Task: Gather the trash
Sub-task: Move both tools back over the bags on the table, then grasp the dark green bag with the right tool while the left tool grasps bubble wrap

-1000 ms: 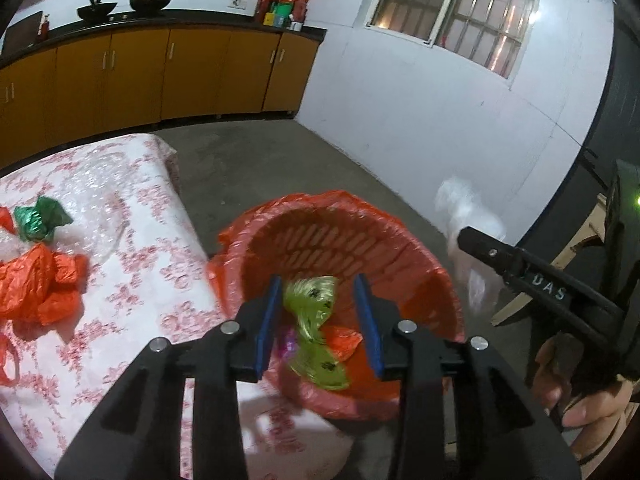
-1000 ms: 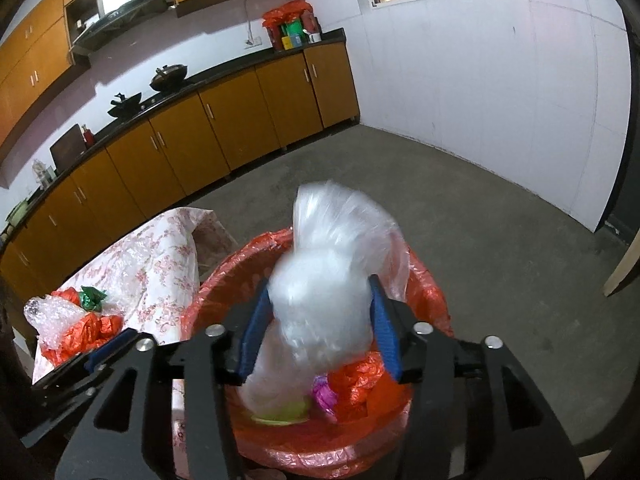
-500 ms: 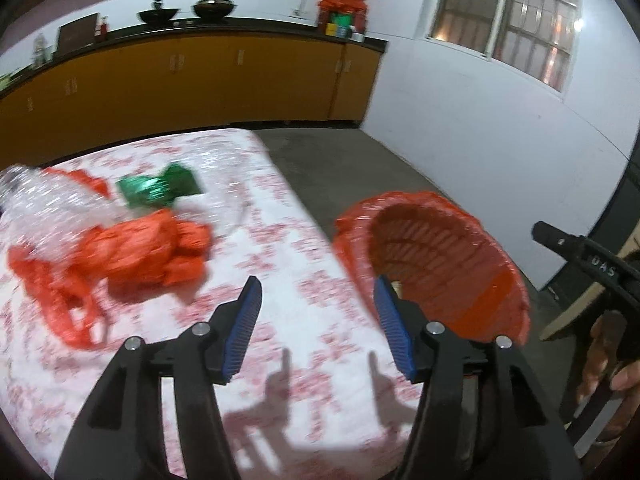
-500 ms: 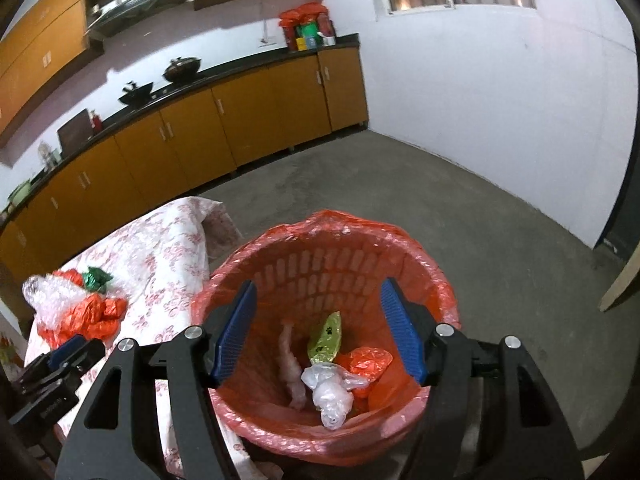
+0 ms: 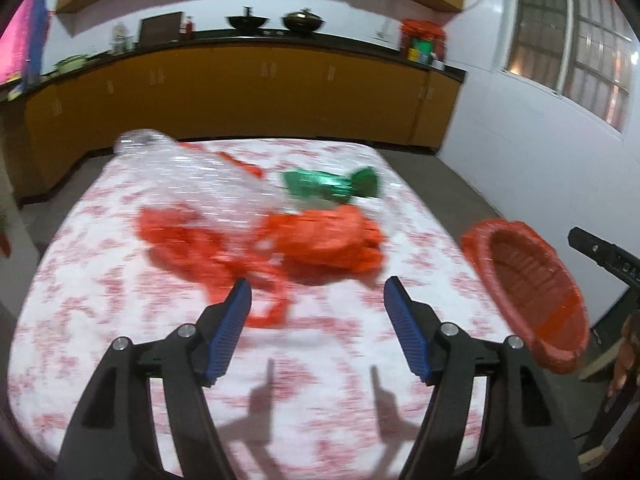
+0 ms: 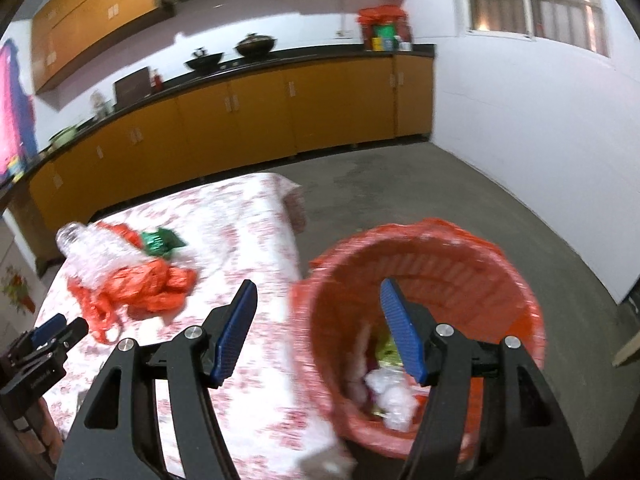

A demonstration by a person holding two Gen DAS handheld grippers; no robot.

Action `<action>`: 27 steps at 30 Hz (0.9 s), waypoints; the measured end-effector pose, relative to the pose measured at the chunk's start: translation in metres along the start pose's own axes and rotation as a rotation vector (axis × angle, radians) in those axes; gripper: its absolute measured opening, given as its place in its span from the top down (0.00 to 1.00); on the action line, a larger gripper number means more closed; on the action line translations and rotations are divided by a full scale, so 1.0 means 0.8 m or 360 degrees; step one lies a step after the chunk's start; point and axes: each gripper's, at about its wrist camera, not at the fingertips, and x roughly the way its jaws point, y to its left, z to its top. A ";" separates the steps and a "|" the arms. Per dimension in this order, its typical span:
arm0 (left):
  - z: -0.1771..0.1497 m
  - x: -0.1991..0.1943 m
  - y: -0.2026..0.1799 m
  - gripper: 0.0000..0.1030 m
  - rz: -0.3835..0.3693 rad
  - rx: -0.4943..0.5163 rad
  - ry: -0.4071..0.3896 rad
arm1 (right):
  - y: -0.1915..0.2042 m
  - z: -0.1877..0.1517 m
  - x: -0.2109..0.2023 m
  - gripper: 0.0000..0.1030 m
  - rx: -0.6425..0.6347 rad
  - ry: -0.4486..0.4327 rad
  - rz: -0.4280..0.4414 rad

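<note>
My left gripper (image 5: 318, 294) is open and empty above the table with the floral cloth (image 5: 120, 320), just short of a crumpled orange plastic bag (image 5: 328, 240). A clear plastic bag (image 5: 200, 176) and a green wrapper (image 5: 332, 184) lie behind the orange bag. The orange bin (image 5: 528, 292) stands off the table's right edge. My right gripper (image 6: 318, 294) is open and empty over the bin's left rim (image 6: 424, 320). White and green trash (image 6: 388, 392) lies inside the bin. The orange bag (image 6: 144, 284), clear bag (image 6: 96, 252) and green wrapper (image 6: 160, 240) show on the table to the left.
Yellow kitchen cabinets (image 5: 240, 92) with pots on a dark counter run along the back wall. A white wall with a window (image 5: 568, 40) is on the right. Grey floor (image 6: 440, 184) lies around the bin. The left gripper also shows at the right wrist view's left edge (image 6: 40, 344).
Both grippers let go of their trash into the bin and opened. The left gripper swung left over the table toward the orange bag. The right gripper shifted left to the bin's rim.
</note>
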 end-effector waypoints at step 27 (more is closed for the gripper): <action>0.019 -0.012 0.187 0.31 0.0342 -0.0416 -0.0110 | 0.217 0.051 0.186 0.37 -0.0469 0.0173 0.0374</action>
